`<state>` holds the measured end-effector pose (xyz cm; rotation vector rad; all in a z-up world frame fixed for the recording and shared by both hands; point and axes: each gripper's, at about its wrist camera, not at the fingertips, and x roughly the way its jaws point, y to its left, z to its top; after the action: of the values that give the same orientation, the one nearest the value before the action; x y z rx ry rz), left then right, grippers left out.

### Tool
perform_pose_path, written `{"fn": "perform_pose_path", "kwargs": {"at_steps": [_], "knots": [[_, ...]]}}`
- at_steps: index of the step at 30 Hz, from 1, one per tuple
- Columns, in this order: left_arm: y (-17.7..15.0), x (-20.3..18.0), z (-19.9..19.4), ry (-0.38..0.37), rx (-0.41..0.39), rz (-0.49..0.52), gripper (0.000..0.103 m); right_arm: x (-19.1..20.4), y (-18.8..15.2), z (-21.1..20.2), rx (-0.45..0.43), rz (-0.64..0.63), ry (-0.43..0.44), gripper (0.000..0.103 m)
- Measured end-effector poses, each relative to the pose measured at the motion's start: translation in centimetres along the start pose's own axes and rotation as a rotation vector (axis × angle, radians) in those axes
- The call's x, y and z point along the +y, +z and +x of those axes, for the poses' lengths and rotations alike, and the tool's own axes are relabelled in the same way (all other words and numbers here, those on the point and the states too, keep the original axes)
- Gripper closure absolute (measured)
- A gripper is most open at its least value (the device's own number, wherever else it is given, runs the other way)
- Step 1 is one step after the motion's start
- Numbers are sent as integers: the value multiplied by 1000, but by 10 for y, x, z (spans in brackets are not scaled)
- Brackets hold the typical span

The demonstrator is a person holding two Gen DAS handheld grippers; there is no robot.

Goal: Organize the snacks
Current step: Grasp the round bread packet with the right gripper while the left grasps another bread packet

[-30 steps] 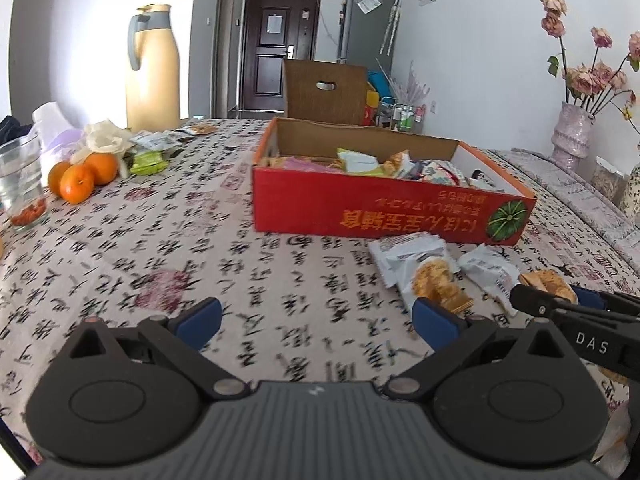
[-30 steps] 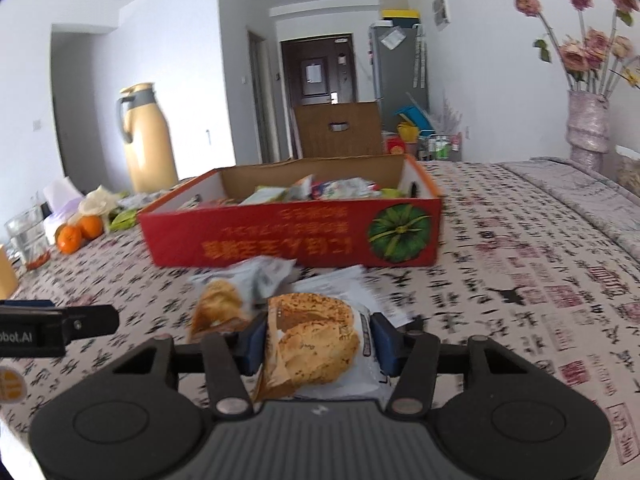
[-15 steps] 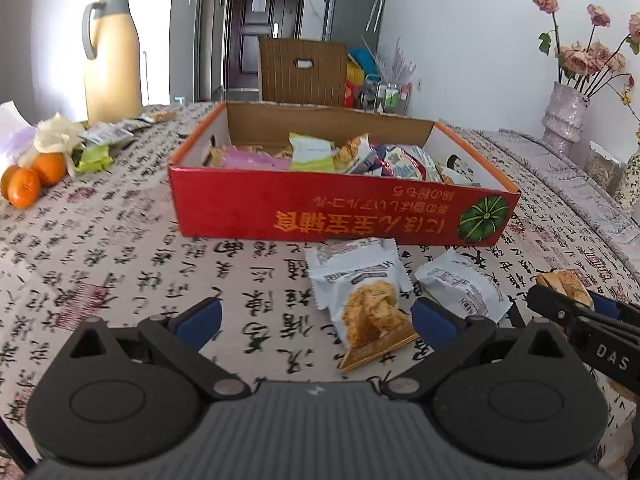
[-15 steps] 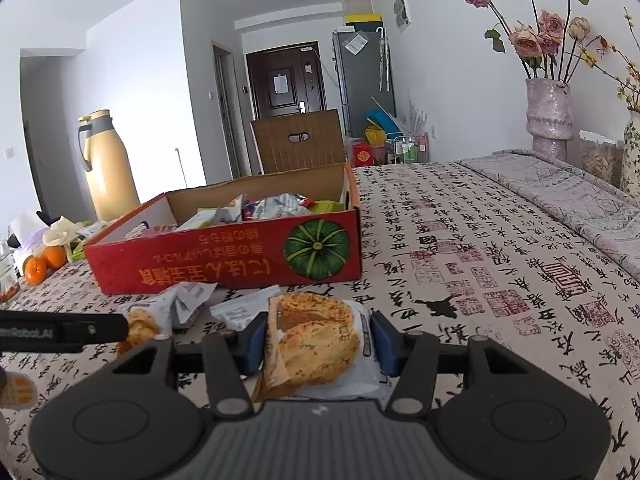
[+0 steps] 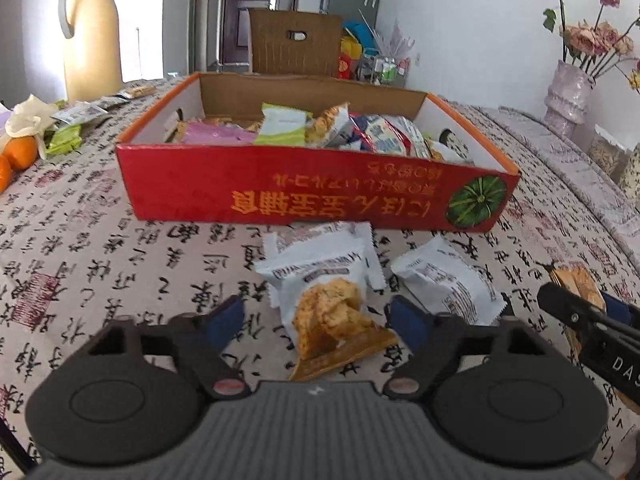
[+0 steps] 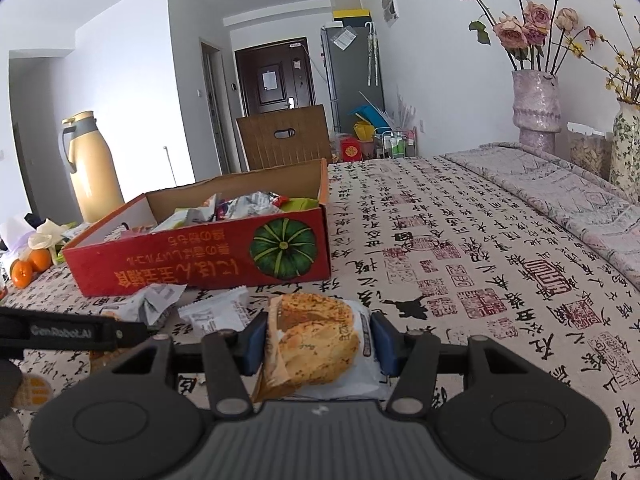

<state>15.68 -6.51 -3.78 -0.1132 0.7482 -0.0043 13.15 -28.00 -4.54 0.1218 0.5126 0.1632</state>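
Red cardboard dominates my left wrist view: the snack box (image 5: 320, 196) sits on the calligraphy-print tablecloth (image 5: 80, 248), open-topped and partly filled with mixed packets. In front of it, just beside its near wall, lie two white packets. The nearer cracker packet (image 5: 328, 304) rests between the blue pads of my left gripper (image 5: 320, 320). The jaws have just been closing, but neither pad touches the wrapper, so the claw reads as released. A second white packet (image 5: 444, 284) lies to the right, clear of the pads. A tan thermos jug (image 5: 90, 28) stands at far left, oranges (image 5: 20, 152) near it.

From my right wrist view, the right gripper (image 6: 320, 342) is clenched on a biscuit packet (image 6: 316, 344); both blue pads press its sides and it sits between the fingers, above the cloth. The snack box (image 6: 200, 260) stands ahead and to the left, its pumpkin emblem facing me. The left gripper's finger (image 6: 72, 330) enters from the left edge. A vase of dried roses (image 6: 536, 104) stands at far right.
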Motion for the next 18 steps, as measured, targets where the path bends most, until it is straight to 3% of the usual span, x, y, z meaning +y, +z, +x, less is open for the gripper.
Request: {"fn": "perform_pose_path", "kwargs": {"at_steps": [5, 7, 9, 18], "knots": [[-3, 0, 0, -10, 5, 4, 34, 3, -1, 2, 6, -2, 5, 50], [-3, 1, 0, -13, 11, 5, 47, 4, -1, 1, 7, -3, 6, 50], [-4, 3, 0, -13, 13, 2, 52, 5, -1, 0, 6, -4, 6, 50], [-7, 13, -12, -37, 7, -9, 58, 8, 0, -2, 1, -9, -1, 49]]}}
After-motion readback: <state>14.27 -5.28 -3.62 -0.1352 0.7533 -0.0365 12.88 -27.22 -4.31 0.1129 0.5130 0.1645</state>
